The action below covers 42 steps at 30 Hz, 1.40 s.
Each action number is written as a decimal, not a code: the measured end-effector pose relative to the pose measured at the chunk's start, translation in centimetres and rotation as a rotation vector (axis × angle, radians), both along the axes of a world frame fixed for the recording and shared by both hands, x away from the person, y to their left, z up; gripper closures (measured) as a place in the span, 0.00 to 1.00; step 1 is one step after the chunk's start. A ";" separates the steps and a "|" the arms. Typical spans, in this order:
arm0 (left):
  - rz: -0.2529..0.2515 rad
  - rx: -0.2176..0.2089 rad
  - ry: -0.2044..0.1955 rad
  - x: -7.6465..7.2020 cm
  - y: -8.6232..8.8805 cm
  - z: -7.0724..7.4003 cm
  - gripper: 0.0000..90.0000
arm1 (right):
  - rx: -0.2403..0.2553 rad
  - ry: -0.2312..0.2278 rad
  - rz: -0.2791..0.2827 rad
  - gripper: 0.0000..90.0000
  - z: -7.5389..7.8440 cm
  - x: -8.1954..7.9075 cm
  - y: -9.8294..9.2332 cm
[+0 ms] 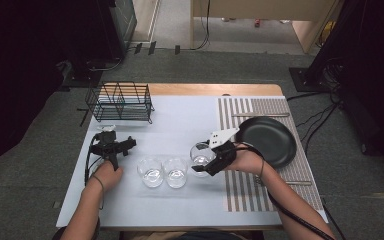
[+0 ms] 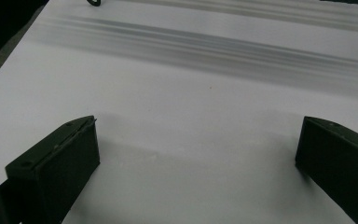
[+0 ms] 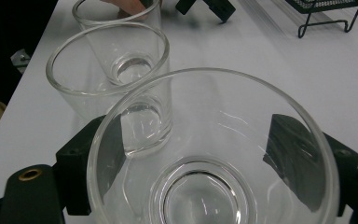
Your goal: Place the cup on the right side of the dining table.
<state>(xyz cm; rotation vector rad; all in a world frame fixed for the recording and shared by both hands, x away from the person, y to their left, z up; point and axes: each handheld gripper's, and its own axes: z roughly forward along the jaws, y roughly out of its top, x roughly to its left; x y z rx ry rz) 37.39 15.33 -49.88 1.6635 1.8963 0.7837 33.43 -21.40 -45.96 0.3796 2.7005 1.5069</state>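
Seemingly two glasses [image 1: 151, 171] already stand side by side, and the right gripper [image 1: 206, 161] clamps a third glass [image 3: 205, 154] just beside them, tilted. The left gripper [image 1: 111, 131] rests open on the table [image 1: 180, 125]; setting down remains.

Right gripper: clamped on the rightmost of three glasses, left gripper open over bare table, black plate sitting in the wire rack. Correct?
One error: the black plate is not in the wire rack; the high view shows it lying on the striped mat at the table's right. The rest holds: the right gripper grips the rightmost glass with two more glasses beside it, and the left gripper is open over bare table.
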 end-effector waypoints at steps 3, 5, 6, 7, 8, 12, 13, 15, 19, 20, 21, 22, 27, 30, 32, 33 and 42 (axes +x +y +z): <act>0.000 0.000 0.000 0.0 0.0 0.0 0.00 | -0.003 -0.001 -0.007 0.19 -0.1 0.1 0.0; 0.000 0.000 0.000 0.0 0.0 0.0 0.00 | -0.006 0.000 -0.006 0.19 -0.1 0.1 0.0; 0.000 0.000 0.000 0.0 0.0 0.0 0.00 | -0.007 0.003 -0.008 0.19 -0.1 0.1 0.0; 0.000 0.000 0.000 0.0 0.0 0.0 0.00 | -0.007 0.003 -0.008 0.19 -0.2 0.1 0.0; 0.000 0.000 0.000 0.0 0.0 0.0 0.00 | -0.007 0.000 -0.013 0.19 -0.2 0.2 -0.1; 0.000 0.000 0.000 0.0 0.0 0.0 0.00 | -0.002 -0.002 -0.026 0.19 -0.1 0.3 -0.1; 0.000 0.000 0.000 0.0 0.0 0.0 0.00 | 0.000 -0.004 -0.031 0.19 -0.1 0.4 -0.1; 0.000 0.000 0.000 0.0 0.0 0.0 0.00 | -0.003 -0.003 -0.038 0.19 -0.2 0.4 -0.1; 0.000 0.000 -0.001 0.0 0.0 0.0 0.00 | -0.008 -0.016 -0.053 0.19 -0.3 0.4 -0.1; 0.000 0.000 -0.001 0.0 0.0 0.0 0.00 | -0.007 -0.020 -0.071 0.19 -0.3 0.5 0.0; 0.000 0.000 -0.001 0.0 0.0 0.0 0.00 | -0.007 -0.020 -0.071 0.19 -0.3 0.5 0.0; 0.000 0.000 -0.001 0.0 0.0 0.0 0.00 | -0.008 -0.020 -0.078 0.19 -0.3 0.6 0.0; 0.000 0.000 -0.001 0.0 0.0 0.0 0.00 | -0.016 -0.027 -0.099 0.19 -0.5 0.7 0.1; 0.000 0.000 0.000 0.0 0.0 0.0 0.00 | -0.021 -0.031 -0.111 0.19 -0.5 0.8 0.1; 0.000 0.000 0.000 0.0 0.0 0.0 0.00 | -0.012 -0.018 -0.118 0.19 -0.5 0.9 0.1; 0.000 0.000 -0.001 0.0 0.0 0.0 0.00 | -0.006 -0.013 -0.121 0.19 -0.5 0.9 0.0; 0.000 0.000 -0.001 0.0 0.0 0.0 0.00 | -0.011 -0.019 -0.169 0.19 -0.5 1.3 -0.1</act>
